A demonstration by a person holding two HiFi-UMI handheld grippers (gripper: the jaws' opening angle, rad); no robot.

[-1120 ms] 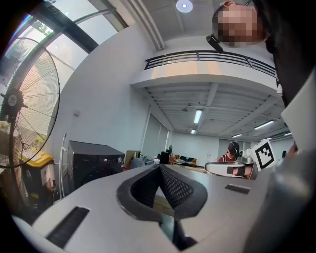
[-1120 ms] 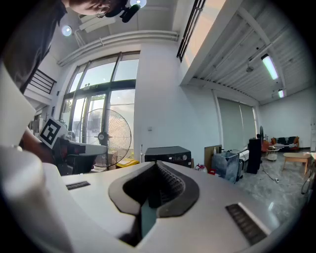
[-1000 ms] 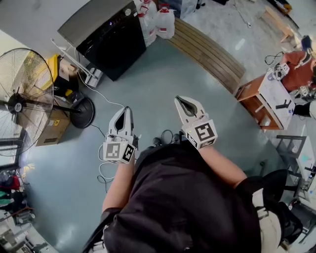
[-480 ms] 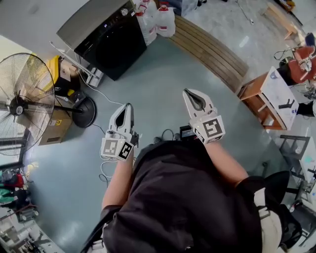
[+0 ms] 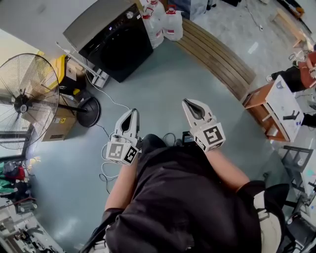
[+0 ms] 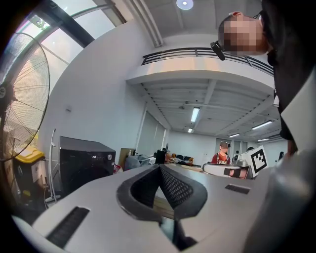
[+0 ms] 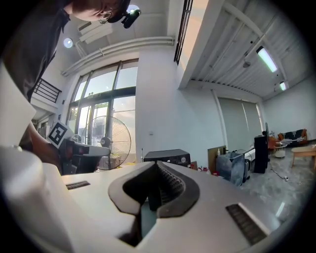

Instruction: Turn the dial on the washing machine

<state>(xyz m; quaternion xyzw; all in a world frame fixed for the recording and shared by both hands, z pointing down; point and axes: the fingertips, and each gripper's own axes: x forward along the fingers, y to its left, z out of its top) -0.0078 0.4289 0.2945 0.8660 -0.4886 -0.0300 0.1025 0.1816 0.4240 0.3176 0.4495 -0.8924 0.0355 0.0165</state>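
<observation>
The washing machine (image 5: 116, 42), black-fronted with a grey top, stands across the floor at the upper left of the head view. Its small silver dial (image 5: 129, 15) sits at the top right corner of the front. Both grippers are held in front of the person's chest, well short of the machine. My left gripper (image 5: 130, 117) is shut with nothing in it and points toward the machine (image 6: 84, 163), whose dial (image 6: 109, 157) shows far off. My right gripper (image 5: 190, 105) is also shut and empty, with the machine (image 7: 167, 157) and dial (image 7: 182, 159) just above its tips.
A large pedestal fan (image 5: 24, 104) and cardboard boxes (image 5: 59, 123) stand left of the machine. A white cable (image 5: 106, 101) trails over the floor. Water jugs (image 5: 170, 24) sit to the machine's right, beside a long wooden strip (image 5: 217, 57). A small table (image 5: 276, 106) is at the right.
The machine has slid down and rightward in the head view and looks a little nearer. Both grippers stay shut and level in front of the person.
</observation>
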